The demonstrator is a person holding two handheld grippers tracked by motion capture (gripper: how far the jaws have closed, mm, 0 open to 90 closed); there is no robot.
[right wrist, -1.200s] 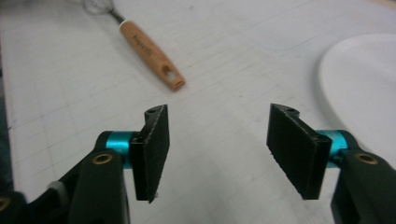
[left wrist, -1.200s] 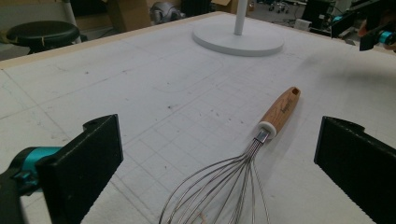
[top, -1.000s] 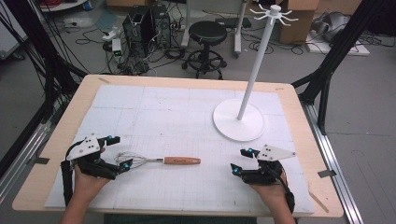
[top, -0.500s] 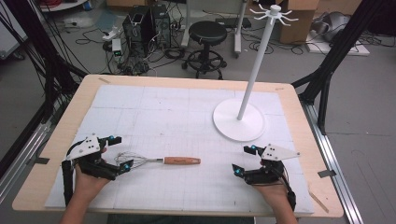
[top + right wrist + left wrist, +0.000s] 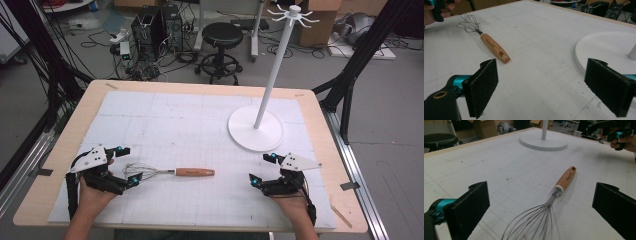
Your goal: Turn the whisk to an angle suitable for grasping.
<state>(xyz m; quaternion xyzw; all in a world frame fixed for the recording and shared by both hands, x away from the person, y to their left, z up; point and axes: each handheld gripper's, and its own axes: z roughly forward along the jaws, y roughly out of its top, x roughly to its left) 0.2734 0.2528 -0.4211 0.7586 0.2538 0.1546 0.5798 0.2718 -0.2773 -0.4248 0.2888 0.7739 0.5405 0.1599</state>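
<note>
whisk (image 5: 165,172) flat on table | left gripper (image 5: 130,164) spread | right gripper (image 5: 260,169) spread

Overhead forward-down; both low tongs cameras apparently on whisk (image 5: 556,192)

A lab: computer towers (image 5: 155,25), floor cables (image 5: 100,37), black rig frame (image 5: 362,47)

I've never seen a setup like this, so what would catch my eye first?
Probably the wire whisk with a wooden handle, lying flat near the table's front, its wires between the open black jaws of the left gripper. Next, the tall white hook stand on its round base at the right, behind the open right gripper.
</note>
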